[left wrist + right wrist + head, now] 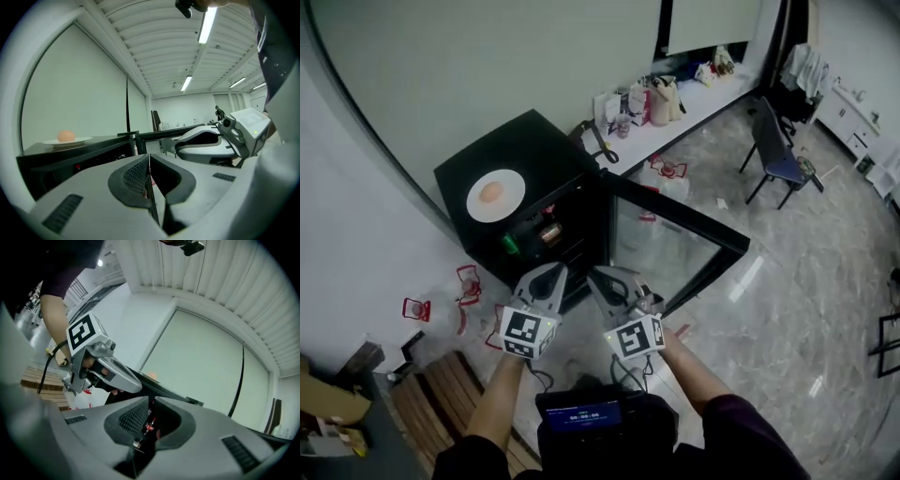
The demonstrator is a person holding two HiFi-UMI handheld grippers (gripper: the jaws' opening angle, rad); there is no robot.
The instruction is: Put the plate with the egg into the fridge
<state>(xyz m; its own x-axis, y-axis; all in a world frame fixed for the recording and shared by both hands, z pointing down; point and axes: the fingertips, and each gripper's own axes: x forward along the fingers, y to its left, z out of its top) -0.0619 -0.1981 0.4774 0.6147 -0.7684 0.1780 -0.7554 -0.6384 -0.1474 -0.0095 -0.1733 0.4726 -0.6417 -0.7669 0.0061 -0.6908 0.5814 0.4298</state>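
The plate (508,208) with the egg (491,192) sits on the fridge (534,141); the left tool (551,272) is clenched empty, the right tool (600,277) slightly released.

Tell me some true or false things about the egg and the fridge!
1. The plate with the egg sits on top of the fridge. True.
2. The fridge door is closed. False: it stands wide open.
3. The left gripper holds the plate. False: its jaws are shut on nothing, in front of the fridge.
4. A chair stands on the floor beyond the fridge. True.
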